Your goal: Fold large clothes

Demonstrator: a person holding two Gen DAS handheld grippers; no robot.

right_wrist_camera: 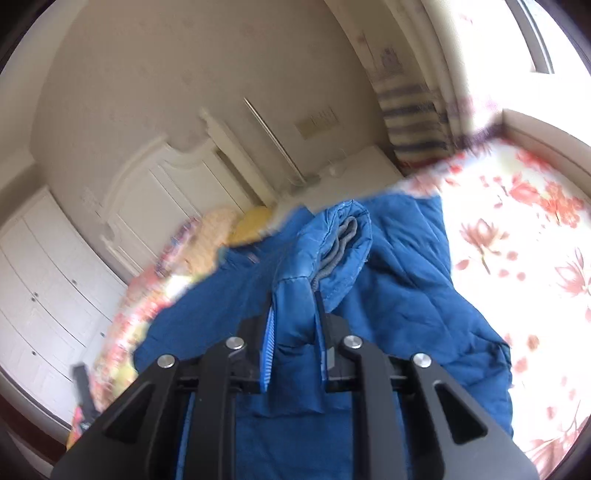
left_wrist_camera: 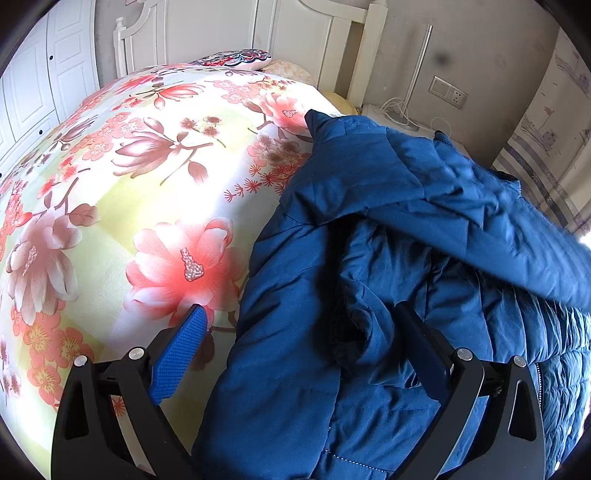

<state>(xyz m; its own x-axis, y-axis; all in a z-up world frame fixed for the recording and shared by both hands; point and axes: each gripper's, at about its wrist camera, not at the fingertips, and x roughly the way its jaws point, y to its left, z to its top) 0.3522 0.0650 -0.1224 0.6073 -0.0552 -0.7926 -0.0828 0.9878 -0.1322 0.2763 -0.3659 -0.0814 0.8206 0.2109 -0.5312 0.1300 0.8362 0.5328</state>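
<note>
A blue padded jacket (left_wrist_camera: 424, 206) lies crumpled on the right part of a flower-patterned bedspread (left_wrist_camera: 122, 192). My left gripper (left_wrist_camera: 299, 308) stands open over the jacket's left edge. Its blue-padded left finger (left_wrist_camera: 181, 350) hovers above the bedspread and the other finger rests over the fabric, with a fold lying loose between them. In the right wrist view, my right gripper (right_wrist_camera: 294, 301) is shut on a sleeve of the jacket (right_wrist_camera: 406, 280). The sleeve's cuff (right_wrist_camera: 343, 236), with grey lining, sticks up past the fingertips.
A white headboard (left_wrist_camera: 221, 33) and pillows (left_wrist_camera: 236, 59) stand at the far end of the bed. A white nightstand (left_wrist_camera: 391, 114) with a lamp pole and cables sits beside it, below a wall socket (left_wrist_camera: 448, 92). White wardrobe doors (left_wrist_camera: 40, 74) are at left, and a striped curtain (left_wrist_camera: 546, 162) at right.
</note>
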